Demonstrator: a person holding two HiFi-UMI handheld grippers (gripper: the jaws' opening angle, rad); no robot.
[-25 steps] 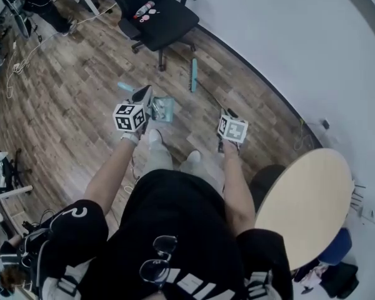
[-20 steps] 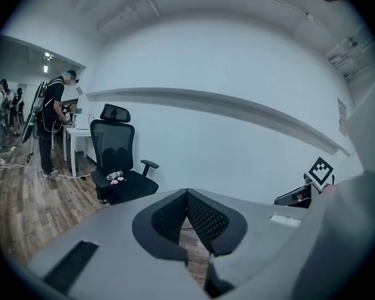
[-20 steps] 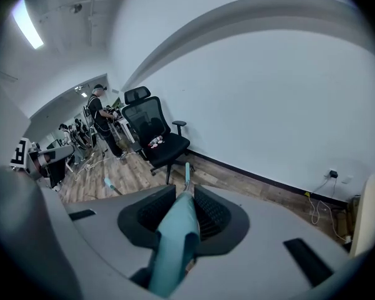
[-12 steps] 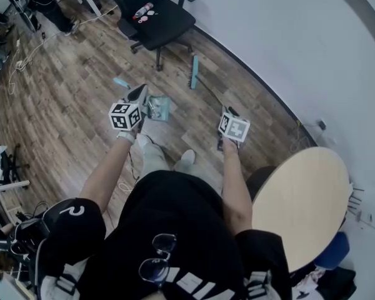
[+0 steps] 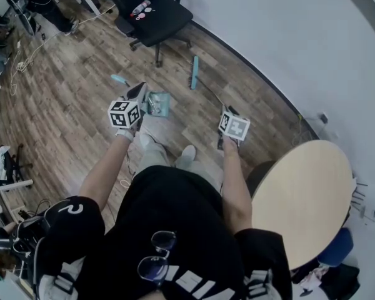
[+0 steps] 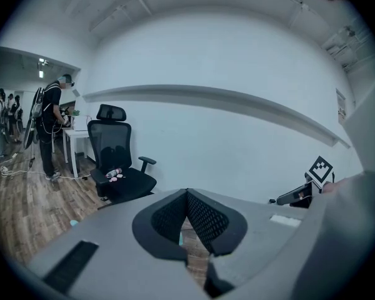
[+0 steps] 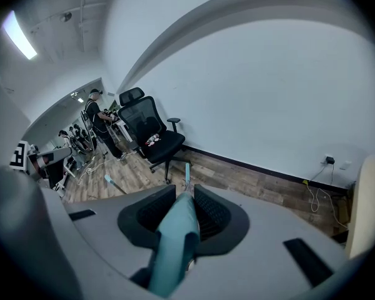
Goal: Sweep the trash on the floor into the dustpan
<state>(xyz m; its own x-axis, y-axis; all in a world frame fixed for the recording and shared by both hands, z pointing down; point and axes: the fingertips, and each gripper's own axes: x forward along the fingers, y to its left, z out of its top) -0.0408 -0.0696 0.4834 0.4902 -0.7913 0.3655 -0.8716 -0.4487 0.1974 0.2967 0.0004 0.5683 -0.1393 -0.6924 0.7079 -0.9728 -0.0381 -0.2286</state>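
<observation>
Right gripper view: the teal broom handle [image 7: 174,245] sits clamped between the right gripper's [image 7: 185,195] jaws. In the head view, the teal dustpan [image 5: 158,104] lies on the wood floor [image 5: 69,105] upper centre, just beside the left gripper [image 5: 137,96], whose jaws are pressed together.

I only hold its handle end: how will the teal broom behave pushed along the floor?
The broom looks long and slim, so probably light but slightly whippy. Its narrow head sits far from the right gripper, so it may twist sideways.
</observation>
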